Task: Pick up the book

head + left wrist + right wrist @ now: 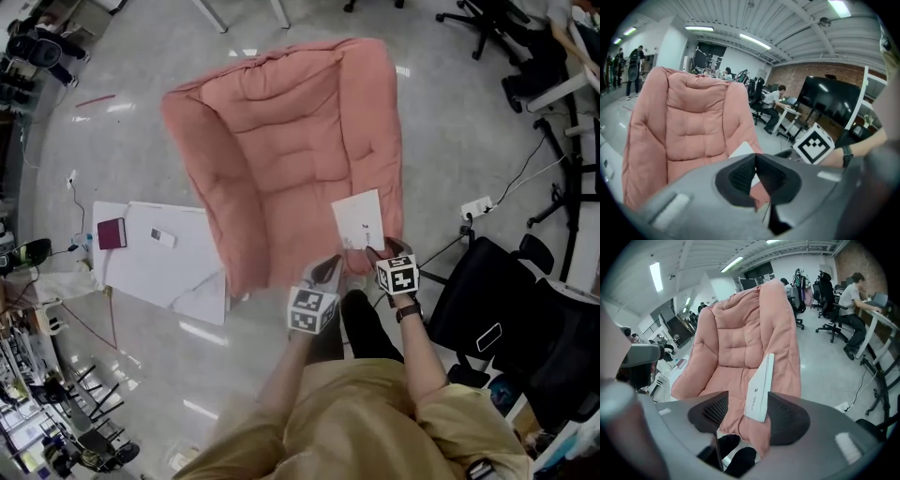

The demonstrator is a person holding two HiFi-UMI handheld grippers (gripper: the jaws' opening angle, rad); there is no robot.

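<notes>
Book (759, 385) leaning on the pink cushion (736, 333) sits between the wide-open jaws of my right claw (749, 414), so I'd push deeper and square both pads to its covers before squeezing, left claw (755, 158) closed and empty.

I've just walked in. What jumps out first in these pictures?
A big pink cushioned chair fills the middle of the head view, standing on the grey floor. A thin white book rests at its right-hand edge, between the open jaws of the right gripper, with the left gripper shut beside it.
</notes>
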